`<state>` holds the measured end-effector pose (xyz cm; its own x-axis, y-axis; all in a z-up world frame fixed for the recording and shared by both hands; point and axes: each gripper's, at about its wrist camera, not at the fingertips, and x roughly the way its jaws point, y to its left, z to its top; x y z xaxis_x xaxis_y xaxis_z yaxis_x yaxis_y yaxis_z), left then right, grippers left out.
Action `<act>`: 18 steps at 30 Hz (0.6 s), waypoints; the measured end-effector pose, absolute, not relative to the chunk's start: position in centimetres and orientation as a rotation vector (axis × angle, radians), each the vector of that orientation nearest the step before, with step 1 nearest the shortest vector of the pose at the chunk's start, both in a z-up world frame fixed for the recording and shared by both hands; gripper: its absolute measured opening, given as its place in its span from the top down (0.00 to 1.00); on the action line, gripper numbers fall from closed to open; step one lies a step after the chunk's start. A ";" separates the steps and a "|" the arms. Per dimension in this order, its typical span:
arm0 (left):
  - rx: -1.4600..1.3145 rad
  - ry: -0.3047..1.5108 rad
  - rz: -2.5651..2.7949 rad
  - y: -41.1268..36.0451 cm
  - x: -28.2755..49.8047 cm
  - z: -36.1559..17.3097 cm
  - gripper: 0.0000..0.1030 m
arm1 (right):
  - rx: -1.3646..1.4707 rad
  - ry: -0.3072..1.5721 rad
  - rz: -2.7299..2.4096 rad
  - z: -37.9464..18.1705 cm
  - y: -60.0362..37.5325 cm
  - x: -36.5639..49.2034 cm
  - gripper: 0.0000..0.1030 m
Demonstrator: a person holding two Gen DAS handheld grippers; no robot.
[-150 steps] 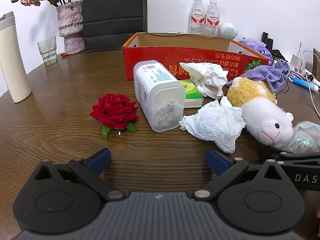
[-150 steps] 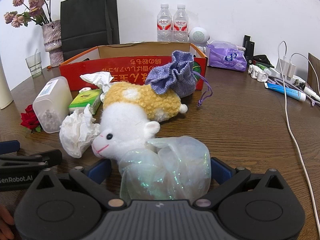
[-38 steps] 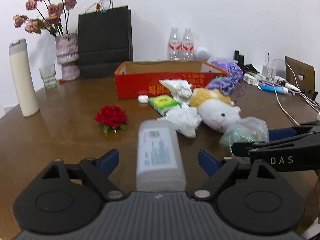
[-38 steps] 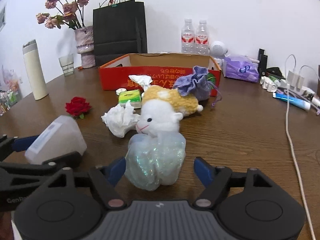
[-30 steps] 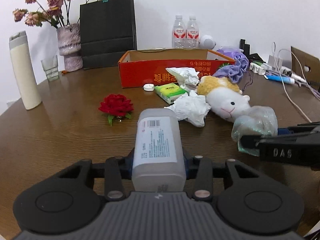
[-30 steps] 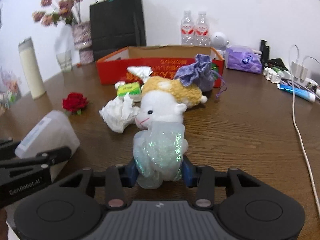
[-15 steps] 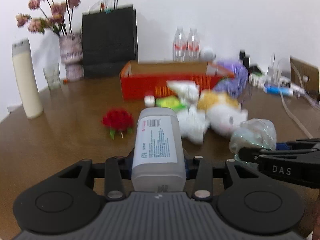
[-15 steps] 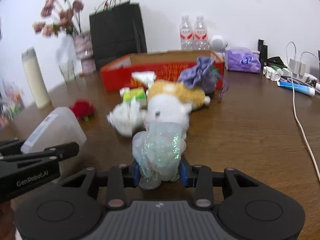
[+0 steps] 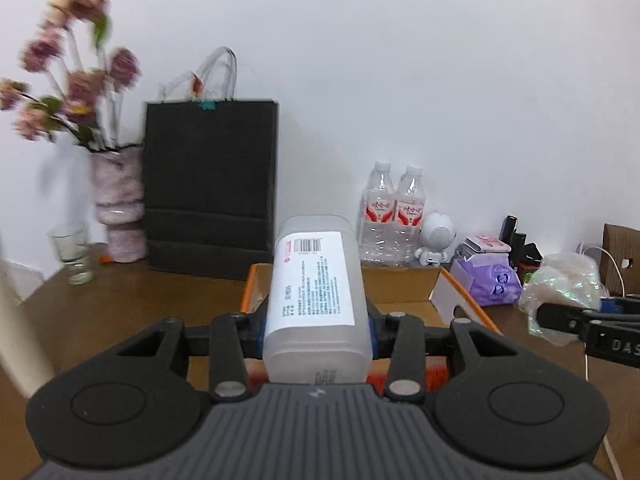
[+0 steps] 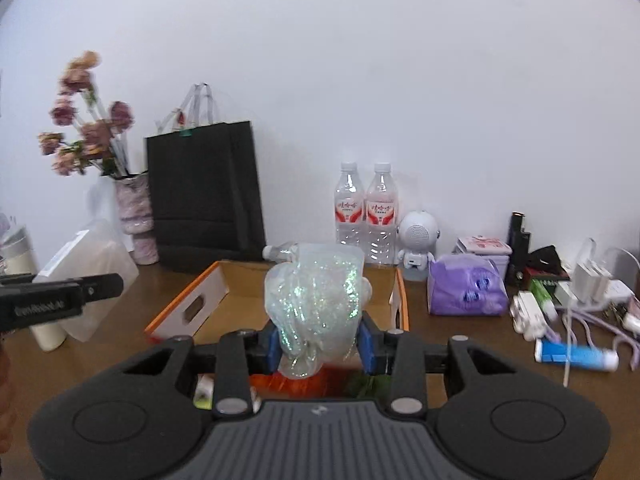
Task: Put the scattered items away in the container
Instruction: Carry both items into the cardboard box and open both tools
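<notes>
Both carrying: left gripper clamps the frosted plastic labelled jar, right gripper the iridescent crinkled bag; lower each inside the orange-rimmed cardboard box at 12 o'clock before releasing.

You have a translucent white rectangular plastic jar with a printed barcode label clamped lengthwise, raised over the near edge of the open red-and-orange cardboard box. Your crumpled iridescent clear cellophane bag is pinched at its lower end, upright, above the same box's near wall.
</notes>
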<state>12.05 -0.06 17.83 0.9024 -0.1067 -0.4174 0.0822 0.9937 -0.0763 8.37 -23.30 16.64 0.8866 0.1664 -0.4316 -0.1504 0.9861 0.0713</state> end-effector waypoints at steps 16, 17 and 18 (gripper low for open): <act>0.004 0.926 -0.071 -0.5 35.5 9.4 0.59 | 0.084 0.948 0.102 10.4 -23.8 36.4 0.64; 0.008 0.941 -0.066 -0.4 36.1 8.5 0.59 | 0.085 0.978 0.096 9.7 -23.9 37.4 0.64; 0.015 0.952 -0.059 -0.2 36.7 7.8 0.59 | 0.087 1.010 0.096 9.0 -23.9 38.3 0.64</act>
